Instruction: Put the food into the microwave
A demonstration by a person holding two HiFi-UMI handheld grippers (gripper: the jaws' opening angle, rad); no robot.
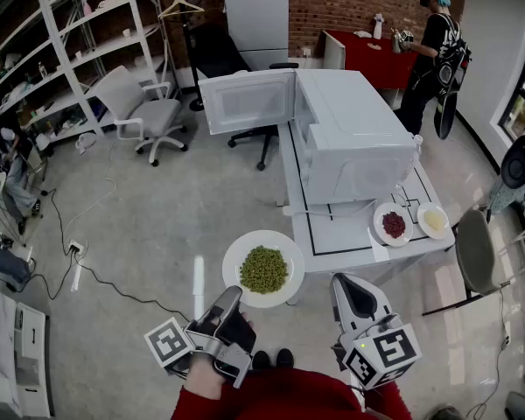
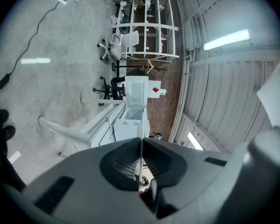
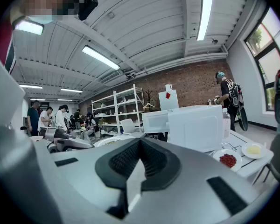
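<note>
We have the white plate (image 1: pixel 234 268) of green peas (image 1: pixel 263 269) pinched by its rim in our left gripper (image 1: pixel 232 297), held in the air beside the table's (image 1: pixel 341 234) near corner. The microwave (image 1: pixel 350 138) stands farther back on the table, its door (image 1: pixel 248 101) swung open. Our right gripper (image 1: pixel 348 285) is closed on nothing. A plate of red beans (image 1: pixel 393 225) sits on the table.
</note>
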